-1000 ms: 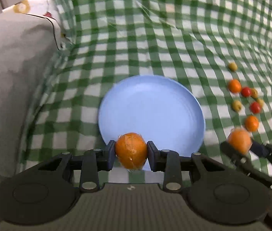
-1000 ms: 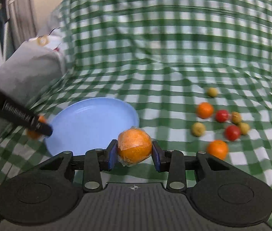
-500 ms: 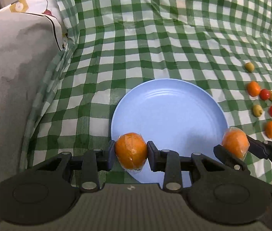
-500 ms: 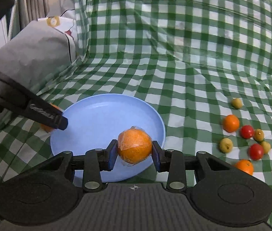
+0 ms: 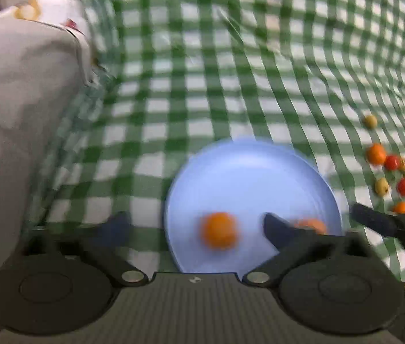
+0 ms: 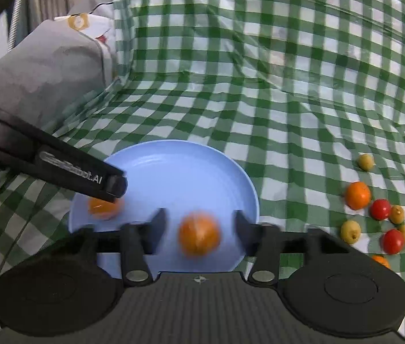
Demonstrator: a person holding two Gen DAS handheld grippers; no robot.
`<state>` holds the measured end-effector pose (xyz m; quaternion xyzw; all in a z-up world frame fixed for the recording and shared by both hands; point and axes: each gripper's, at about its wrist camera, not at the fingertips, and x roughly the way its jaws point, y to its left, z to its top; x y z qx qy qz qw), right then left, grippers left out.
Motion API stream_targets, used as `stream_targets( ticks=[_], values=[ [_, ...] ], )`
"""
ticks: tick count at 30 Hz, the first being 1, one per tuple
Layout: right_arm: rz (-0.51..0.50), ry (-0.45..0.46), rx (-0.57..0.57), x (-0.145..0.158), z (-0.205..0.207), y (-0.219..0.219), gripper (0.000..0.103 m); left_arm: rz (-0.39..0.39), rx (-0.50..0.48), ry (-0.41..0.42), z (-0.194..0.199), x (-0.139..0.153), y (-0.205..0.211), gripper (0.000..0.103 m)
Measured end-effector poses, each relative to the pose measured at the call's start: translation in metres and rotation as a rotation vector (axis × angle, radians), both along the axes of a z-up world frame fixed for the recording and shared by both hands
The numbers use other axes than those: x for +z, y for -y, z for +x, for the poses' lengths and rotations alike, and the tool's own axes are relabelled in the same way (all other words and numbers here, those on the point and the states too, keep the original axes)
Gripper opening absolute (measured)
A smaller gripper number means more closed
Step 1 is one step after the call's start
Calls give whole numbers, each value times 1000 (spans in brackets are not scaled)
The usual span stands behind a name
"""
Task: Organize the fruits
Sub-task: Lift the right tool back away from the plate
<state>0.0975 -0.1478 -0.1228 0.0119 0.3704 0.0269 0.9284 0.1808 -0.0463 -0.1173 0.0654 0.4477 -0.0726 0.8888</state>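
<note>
Nearest to me, my left gripper [image 5: 194,226] has its jaws spread wide, and an orange [image 5: 219,233] lies loose between them on the near part of the blue plate [image 5: 248,172], touching neither finger. My right gripper [image 6: 199,226] is spread the same way over the plate's near edge, with a second orange [image 6: 199,236] lying free on the plate between its fingers [image 6: 158,223]; both oranges look blurred. From the right wrist camera I see the left gripper's finger reaching in over the plate's left side, the first orange partly hidden beneath its tip.

The plate sits on a green-and-white checked cloth [image 6: 259,100]. To the right of the plate, well apart from it, small fruits [image 6: 380,209] lie scattered on the cloth: two orange ones, two red ones and several yellowish ones, close together. Beyond the plate to the left, a grey cushion [image 6: 47,77] rises at the edge of the cloth.
</note>
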Motion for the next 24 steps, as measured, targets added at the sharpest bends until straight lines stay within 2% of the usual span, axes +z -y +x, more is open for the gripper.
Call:
stream_targets(
  ticks=[1,3,6,11,17,24],
  values=[
    [-8,6,-11,3,-1,0,76,8,-5,6,-3,3,-1,102],
    [-13,9,-16,10,-8,2,79,35,-19,-6,-12,9,-3,102],
    [4,-11,-28,24,-30,8,90,82,6,0,-40,21,-12,102],
    [62,-13,-47,53,-85,10,97,157,35,10,-101,43,-29,103],
    [71,33,-69,91,-130,1,100,94,80,-16,-147,71,-47,103],
    [100,84,-80,133,-165,-8,102,34,152,49,-179,115,-62,103]
  ],
)
